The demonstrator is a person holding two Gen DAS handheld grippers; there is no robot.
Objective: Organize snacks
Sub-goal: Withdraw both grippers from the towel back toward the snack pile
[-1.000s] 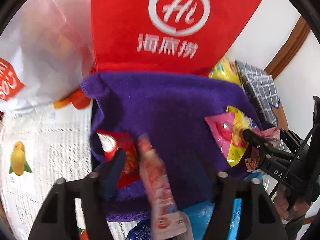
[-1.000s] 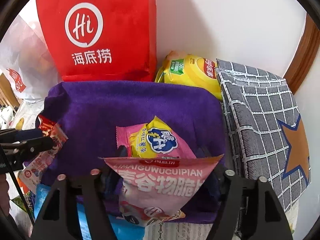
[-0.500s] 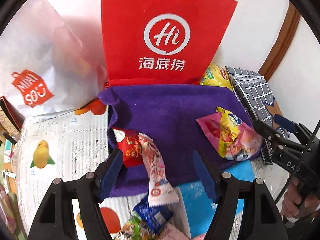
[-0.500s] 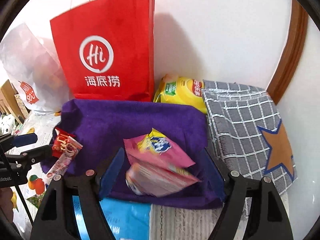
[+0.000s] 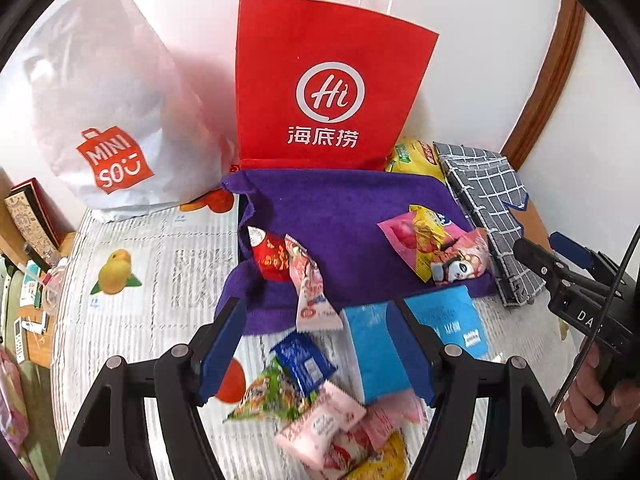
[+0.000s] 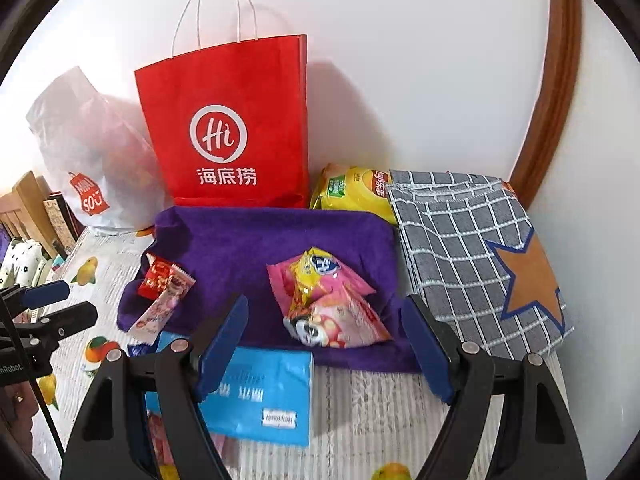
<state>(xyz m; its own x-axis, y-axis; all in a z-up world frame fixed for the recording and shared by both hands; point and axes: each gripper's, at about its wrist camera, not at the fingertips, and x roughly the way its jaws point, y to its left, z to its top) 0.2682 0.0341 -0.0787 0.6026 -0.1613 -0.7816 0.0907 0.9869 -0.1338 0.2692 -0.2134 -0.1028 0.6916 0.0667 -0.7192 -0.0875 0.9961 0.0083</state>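
Hovering both the left gripper and right gripper wide and empty, we pick next from the loose crinkly snack packets just below the left fingers, carrying them ahead onto the soft purple cloth.

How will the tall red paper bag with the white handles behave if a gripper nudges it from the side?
The tall red paper carrier bag probably tips easily: it stands upright and narrow against the wall on a small base. Its creased paper sides look thin, so they would likely buckle before the bag slides. Its contents are hidden, so its weight is unclear; the purple towel at its foot may snag the base.
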